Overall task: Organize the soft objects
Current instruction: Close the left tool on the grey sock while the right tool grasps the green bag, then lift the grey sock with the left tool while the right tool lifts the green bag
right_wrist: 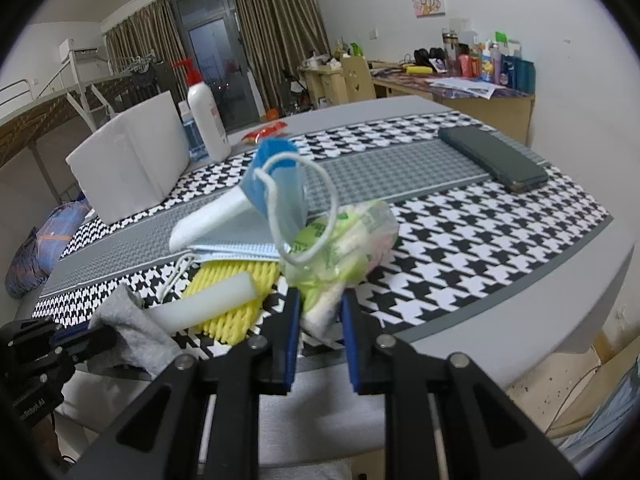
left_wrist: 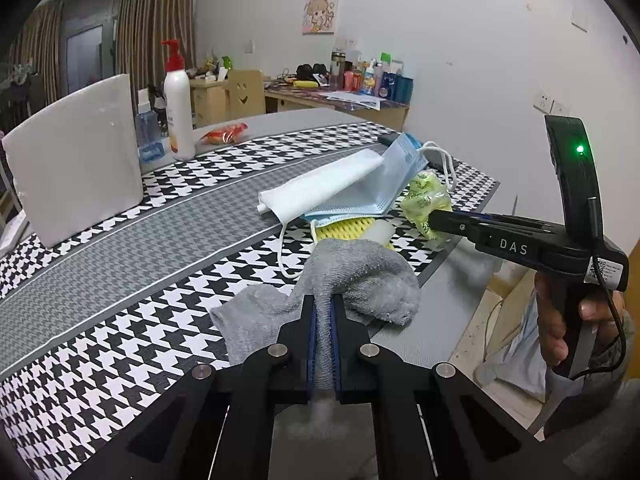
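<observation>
L claw pinching grey sock; R claw on green packet

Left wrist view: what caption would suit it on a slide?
Left gripper shut on a grey sock while the right gripper pinches a green packet.

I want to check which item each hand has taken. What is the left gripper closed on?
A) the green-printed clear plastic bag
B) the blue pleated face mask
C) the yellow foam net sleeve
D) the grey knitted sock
D: in the left wrist view the left gripper pinches a fold of the grey knitted sock, while the right gripper grips the green-printed clear plastic bag.
</observation>
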Demonstrator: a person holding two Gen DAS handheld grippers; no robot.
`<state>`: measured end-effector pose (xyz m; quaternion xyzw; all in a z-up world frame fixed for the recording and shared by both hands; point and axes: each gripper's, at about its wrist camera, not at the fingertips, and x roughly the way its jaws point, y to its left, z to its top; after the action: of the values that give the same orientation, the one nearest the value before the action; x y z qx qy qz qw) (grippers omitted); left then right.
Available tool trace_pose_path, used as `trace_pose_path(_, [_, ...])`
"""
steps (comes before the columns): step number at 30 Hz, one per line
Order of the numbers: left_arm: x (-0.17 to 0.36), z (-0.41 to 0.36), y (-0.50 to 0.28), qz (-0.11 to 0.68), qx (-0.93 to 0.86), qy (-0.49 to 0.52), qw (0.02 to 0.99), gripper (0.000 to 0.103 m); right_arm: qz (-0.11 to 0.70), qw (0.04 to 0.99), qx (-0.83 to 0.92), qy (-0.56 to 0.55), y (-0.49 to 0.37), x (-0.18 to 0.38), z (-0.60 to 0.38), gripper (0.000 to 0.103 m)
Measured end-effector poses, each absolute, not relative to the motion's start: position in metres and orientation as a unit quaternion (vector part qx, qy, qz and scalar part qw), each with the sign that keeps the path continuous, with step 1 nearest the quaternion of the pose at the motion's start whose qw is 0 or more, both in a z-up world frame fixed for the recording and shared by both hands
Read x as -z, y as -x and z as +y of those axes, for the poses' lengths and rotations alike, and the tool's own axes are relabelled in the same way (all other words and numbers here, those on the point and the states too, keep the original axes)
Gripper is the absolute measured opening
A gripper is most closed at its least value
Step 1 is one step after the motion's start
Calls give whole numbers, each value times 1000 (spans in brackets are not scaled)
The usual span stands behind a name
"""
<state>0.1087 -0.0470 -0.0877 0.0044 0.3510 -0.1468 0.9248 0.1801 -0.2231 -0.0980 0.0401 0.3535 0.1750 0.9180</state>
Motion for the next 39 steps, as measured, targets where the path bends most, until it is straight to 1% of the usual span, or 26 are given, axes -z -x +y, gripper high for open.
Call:
trace_pose_path(27, [11, -24, -91, 251, 105, -15, 962, 6, 253, 948, -193, -8, -149, 26, -218, 24])
trace_pose_path(32, [12, -22, -90, 250, 105, -15, 962, 6, 274, 943, -186, 31, -155, 34, -212, 23])
trace_pose_path(39, [20, -24, -90, 258, 109, -12, 960, 6, 302, 933, -189, 44, -150, 53, -216, 23])
